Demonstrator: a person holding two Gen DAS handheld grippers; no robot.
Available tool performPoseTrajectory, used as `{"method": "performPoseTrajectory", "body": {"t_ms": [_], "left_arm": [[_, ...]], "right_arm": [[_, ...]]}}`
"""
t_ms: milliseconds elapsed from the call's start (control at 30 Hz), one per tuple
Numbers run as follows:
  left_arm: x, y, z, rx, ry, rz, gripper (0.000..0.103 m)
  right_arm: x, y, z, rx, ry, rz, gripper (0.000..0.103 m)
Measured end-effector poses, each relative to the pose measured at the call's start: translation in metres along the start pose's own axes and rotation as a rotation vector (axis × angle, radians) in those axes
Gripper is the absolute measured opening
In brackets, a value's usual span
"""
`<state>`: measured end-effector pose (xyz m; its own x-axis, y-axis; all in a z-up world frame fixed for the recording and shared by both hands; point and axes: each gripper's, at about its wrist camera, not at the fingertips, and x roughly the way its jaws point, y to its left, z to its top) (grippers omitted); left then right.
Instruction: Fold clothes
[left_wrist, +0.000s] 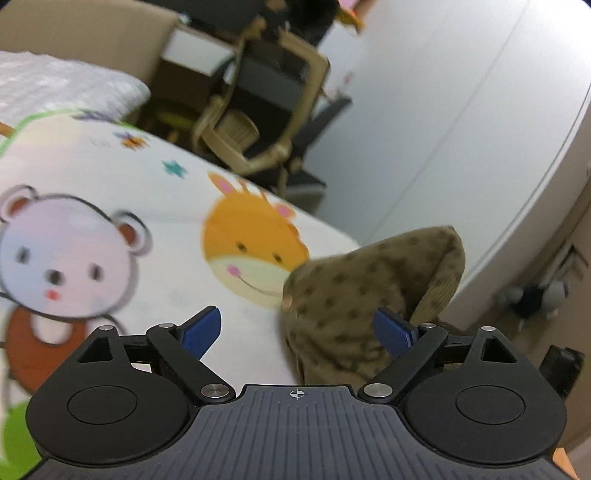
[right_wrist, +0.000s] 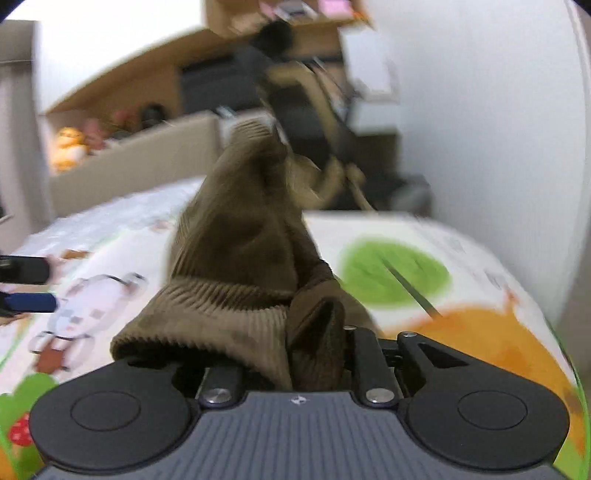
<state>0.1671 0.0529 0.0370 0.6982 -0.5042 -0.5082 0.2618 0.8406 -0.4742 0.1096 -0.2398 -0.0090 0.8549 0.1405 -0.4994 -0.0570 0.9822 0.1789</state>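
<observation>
A brown corduroy garment (right_wrist: 243, 251) with a dotted lining (left_wrist: 362, 295) hangs above a cartoon-print play mat (left_wrist: 110, 177). My right gripper (right_wrist: 295, 354) is shut on the ribbed hem, and the cloth covers its fingertips. The garment rises in a bunched peak ahead of it. My left gripper (left_wrist: 301, 326) is open, its blue pads (left_wrist: 203, 330) wide apart. The dotted cloth lies against the right pad and partly between the jaws. In the right wrist view the left gripper's blue fingertip (right_wrist: 31, 302) shows at the far left.
A beige office chair (left_wrist: 258, 107) stands beyond the mat's edge, next to a white wall (left_wrist: 461, 122). A cardboard box (right_wrist: 129, 166) and a shelf with toys (right_wrist: 74, 144) stand behind the mat. Both views are motion-blurred.
</observation>
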Motion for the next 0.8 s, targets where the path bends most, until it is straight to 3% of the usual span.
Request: {"method": "performPoseTrajectory", "body": {"t_ms": [33, 100, 133, 267, 300, 500, 633, 667, 800], "left_arm": [[0.010, -0.005, 0.000, 0.018, 0.007, 0.012, 0.094], [0.029, -0.014, 0.000, 0.054, 0.020, 0.035, 0.094], [0.039, -0.019, 0.000, 0.073, 0.026, 0.046, 0.094], [0.078, -0.038, 0.001, 0.145, 0.052, 0.092, 0.095], [0.087, -0.043, 0.001, 0.163, 0.059, 0.104, 0.095], [0.134, -0.058, 0.001, 0.227, 0.095, 0.159, 0.099], [0.137, -0.056, 0.000, 0.264, 0.093, 0.172, 0.100], [0.137, -0.054, 0.000, 0.265, 0.095, 0.172, 0.100], [0.134, -0.047, 0.000, 0.259, 0.102, 0.168, 0.101]], "right_arm": [[0.007, -0.011, -0.004, 0.029, 0.044, -0.009, 0.025], [0.016, -0.032, -0.008, 0.065, 0.117, -0.022, 0.048], [0.015, -0.039, -0.011, 0.075, 0.116, -0.035, 0.054], [-0.013, -0.058, -0.007, 0.034, 0.013, -0.105, 0.085], [-0.023, -0.061, -0.003, 0.023, -0.022, -0.118, 0.088], [-0.061, -0.063, 0.042, -0.056, -0.200, -0.194, 0.089], [-0.064, -0.053, 0.077, -0.050, -0.275, -0.136, 0.090], [-0.059, -0.047, 0.086, -0.063, -0.276, -0.112, 0.090], [0.025, -0.033, 0.090, -0.100, -0.052, -0.072, 0.090]]}}
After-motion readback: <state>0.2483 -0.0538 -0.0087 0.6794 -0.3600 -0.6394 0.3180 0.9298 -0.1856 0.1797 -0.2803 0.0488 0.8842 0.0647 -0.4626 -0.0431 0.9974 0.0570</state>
